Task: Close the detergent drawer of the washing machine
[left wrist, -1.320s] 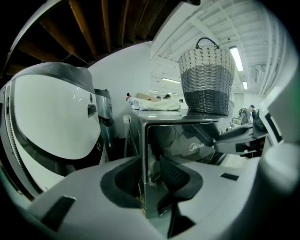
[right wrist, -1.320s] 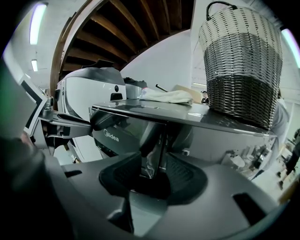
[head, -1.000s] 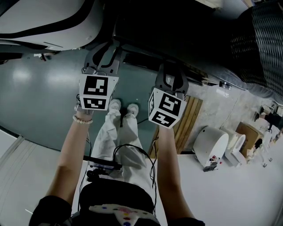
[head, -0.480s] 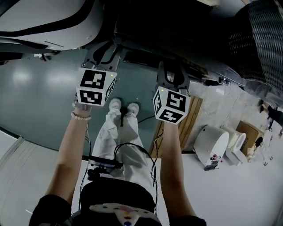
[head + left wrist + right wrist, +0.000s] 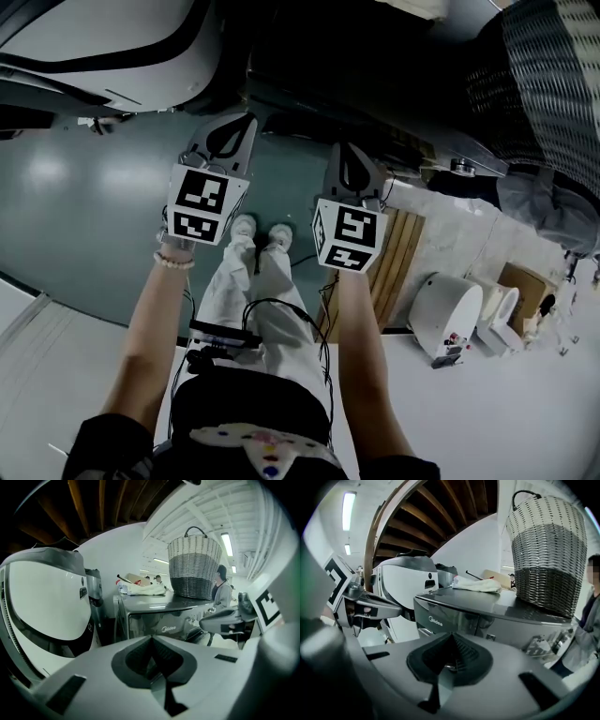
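The grey washing machine (image 5: pixel 159 616) stands ahead of both grippers, its front panel carrying a brand print (image 5: pixel 438 620). I cannot tell from here whether the detergent drawer stands out. In the head view the machine (image 5: pixel 309 56) is a dark mass at the top. My left gripper (image 5: pixel 230 124) and right gripper (image 5: pixel 349 152) hang side by side just short of it, touching nothing. Both have just been closing and are now shut with nothing between the pads, as the left gripper view (image 5: pixel 151 638) and right gripper view (image 5: pixel 451 636) show.
A two-tone wicker basket (image 5: pixel 548 550) and a white cloth (image 5: pixel 476 584) sit on the machine's top. A big white rounded appliance (image 5: pixel 47 602) stands left of it. A person (image 5: pixel 586 634) stands at the right. Wooden slats (image 5: pixel 398 253) and a white drum (image 5: pixel 450 314) are on the floor.
Both grippers' jaws stood spread in the earlier frames and are now closed on nothing. Both hands have drawn slightly back toward me, away from the machine's front.
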`<state>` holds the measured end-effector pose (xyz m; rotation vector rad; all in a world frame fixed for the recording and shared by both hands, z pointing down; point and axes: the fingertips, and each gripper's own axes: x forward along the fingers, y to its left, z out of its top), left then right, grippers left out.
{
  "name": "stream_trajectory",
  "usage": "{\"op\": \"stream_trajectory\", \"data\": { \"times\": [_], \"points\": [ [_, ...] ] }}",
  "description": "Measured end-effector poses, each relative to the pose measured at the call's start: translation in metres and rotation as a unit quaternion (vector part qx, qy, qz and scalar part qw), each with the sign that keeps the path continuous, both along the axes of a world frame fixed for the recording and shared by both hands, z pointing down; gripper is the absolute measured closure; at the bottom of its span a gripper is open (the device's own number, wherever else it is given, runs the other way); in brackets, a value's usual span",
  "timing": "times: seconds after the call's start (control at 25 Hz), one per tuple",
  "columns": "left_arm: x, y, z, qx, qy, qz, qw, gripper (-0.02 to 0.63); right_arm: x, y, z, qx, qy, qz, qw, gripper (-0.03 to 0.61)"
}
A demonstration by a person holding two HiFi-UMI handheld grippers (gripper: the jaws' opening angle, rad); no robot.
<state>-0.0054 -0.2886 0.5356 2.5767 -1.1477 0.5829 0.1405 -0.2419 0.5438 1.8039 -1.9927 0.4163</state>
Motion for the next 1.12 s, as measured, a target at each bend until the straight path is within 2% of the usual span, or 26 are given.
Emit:
{"op": "stream_trajectory", "data": {
  "times": [0.16,0.24,0.36,1.12],
  "points": [
    [-0.005,0.015,-0.014,-0.007,0.016,-0.007,0.9998,0.603,-0.006,0.013,-0.016,0.008,0.002,-0.012,1.000,0.575],
    [-0.005,0.021,-0.027,0.004,0.019,-0.006,0.9998,0.603,-0.007,0.020,-0.024,0.015,0.001,-0.012,1.000,0.575],
    [-0.001,0.036,-0.048,0.021,0.019,0.009,0.9996,0.603,-0.006,0.031,-0.035,0.020,-0.004,-0.011,1.000,0.575],
    [0.013,0.106,-0.123,0.042,0.042,0.061,0.9964,0.603,-0.007,0.084,-0.120,0.073,-0.013,-0.042,0.996,0.575]
  ]
}}
